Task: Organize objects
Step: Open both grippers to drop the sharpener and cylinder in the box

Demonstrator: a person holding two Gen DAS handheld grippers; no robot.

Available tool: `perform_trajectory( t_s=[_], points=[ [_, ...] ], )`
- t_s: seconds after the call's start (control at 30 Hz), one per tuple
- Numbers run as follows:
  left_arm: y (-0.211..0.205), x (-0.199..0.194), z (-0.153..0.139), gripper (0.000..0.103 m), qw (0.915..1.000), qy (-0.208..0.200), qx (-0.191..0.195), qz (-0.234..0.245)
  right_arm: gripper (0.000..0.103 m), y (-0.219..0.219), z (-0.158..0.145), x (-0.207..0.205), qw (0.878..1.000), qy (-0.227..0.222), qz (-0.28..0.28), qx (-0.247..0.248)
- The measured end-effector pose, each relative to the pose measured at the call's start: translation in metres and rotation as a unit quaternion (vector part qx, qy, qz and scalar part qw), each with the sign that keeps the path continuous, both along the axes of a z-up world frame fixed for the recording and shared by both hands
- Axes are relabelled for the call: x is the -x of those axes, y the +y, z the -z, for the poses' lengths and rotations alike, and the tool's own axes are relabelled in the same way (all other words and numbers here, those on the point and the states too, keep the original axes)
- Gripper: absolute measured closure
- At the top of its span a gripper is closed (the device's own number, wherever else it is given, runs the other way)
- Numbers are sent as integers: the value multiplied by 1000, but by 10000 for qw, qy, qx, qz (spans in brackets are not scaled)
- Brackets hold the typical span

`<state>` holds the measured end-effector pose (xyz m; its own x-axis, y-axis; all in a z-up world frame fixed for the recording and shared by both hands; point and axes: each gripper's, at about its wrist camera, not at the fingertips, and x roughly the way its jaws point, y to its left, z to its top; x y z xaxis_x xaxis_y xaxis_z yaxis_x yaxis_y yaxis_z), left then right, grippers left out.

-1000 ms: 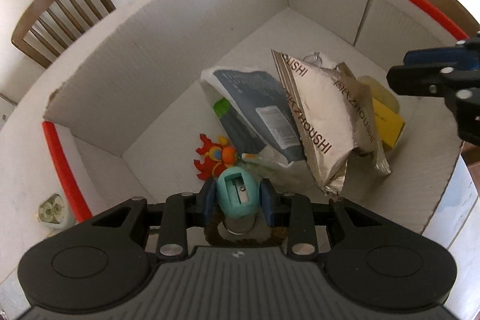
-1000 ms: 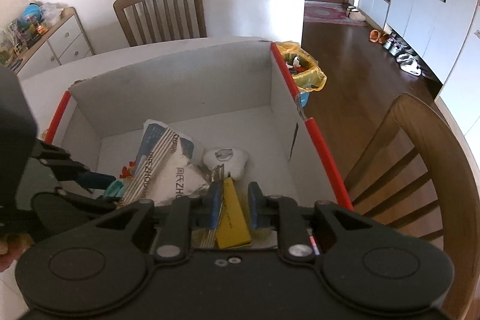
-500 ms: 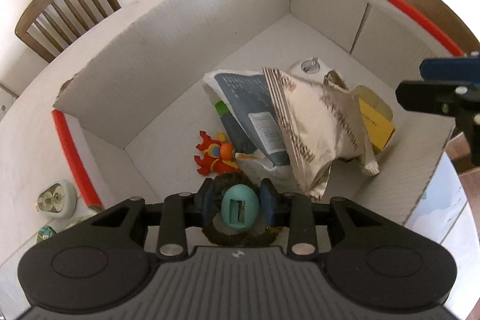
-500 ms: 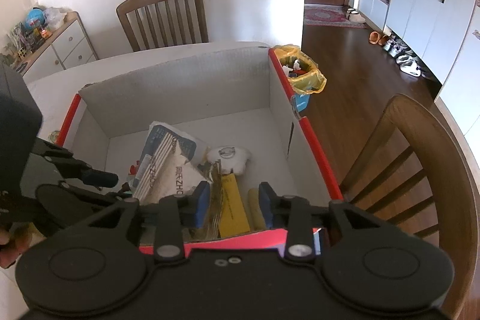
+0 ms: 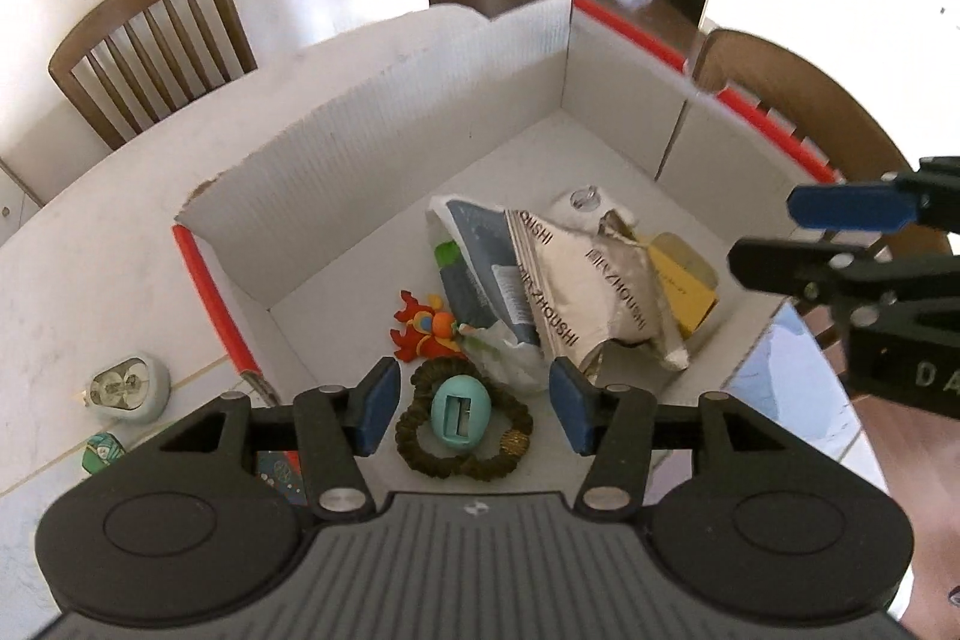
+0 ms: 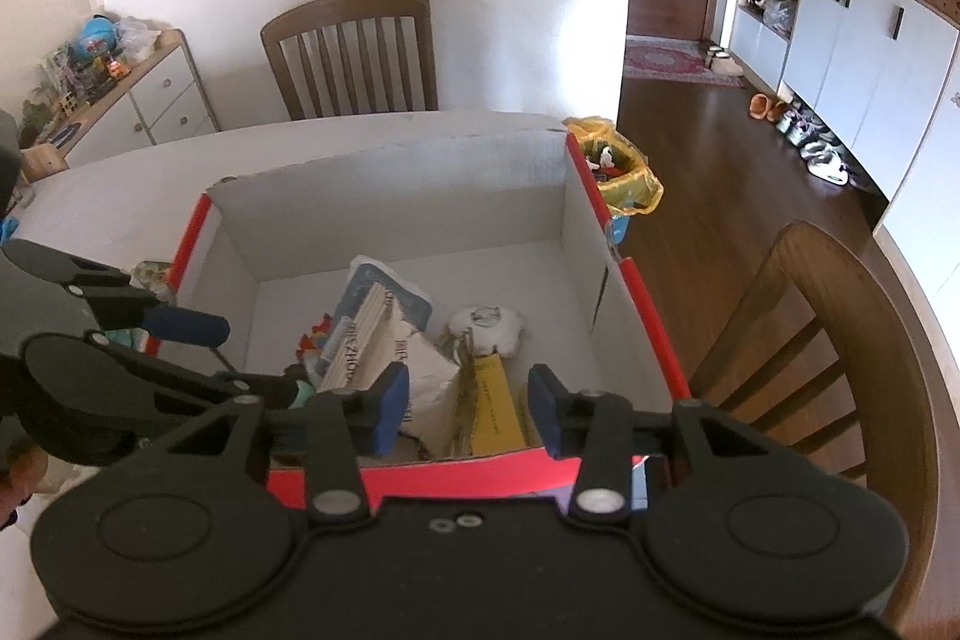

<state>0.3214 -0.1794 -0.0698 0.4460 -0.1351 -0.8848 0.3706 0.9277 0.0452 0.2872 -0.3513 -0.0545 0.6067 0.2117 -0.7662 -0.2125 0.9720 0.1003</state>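
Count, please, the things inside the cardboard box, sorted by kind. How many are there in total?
Snack bags: 2, silver bag and blue-grey bag
Toys: 1, red-orange toy
Sharpeners: 1, teal sharpener
Hair ties: 1, dark hair tie
Yellow packets: 1, yellow packet
White round items: 1, white item
Total: 7

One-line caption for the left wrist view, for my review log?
Open left gripper above teal pencil sharpener lying on dark hair ties inside the cardboard box, beside snack bags.
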Motion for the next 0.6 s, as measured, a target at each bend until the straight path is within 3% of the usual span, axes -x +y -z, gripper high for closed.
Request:
perform_trajectory(
  t_s=[0.37, 0.47, 0.53, 0.6],
  points=[
    [25, 29, -37, 49, 9981, -288, 546, -38, 54, 13, -25, 24, 9996, -206, -137, -106],
    [35, 36, -47, 49, 9969, -396, 668, -83, 48, 19, -32, 31, 9994, -261, -175, -177],
    [43, 42, -54, 46, 9962, -466, 729, -116, 45, 22, -36, 36, 9991, -309, -194, -235],
    [51, 48, -60, 35, 9954, -569, 754, -158, 45, 26, -40, 40, 9988, -336, -206, -292]
  ],
)
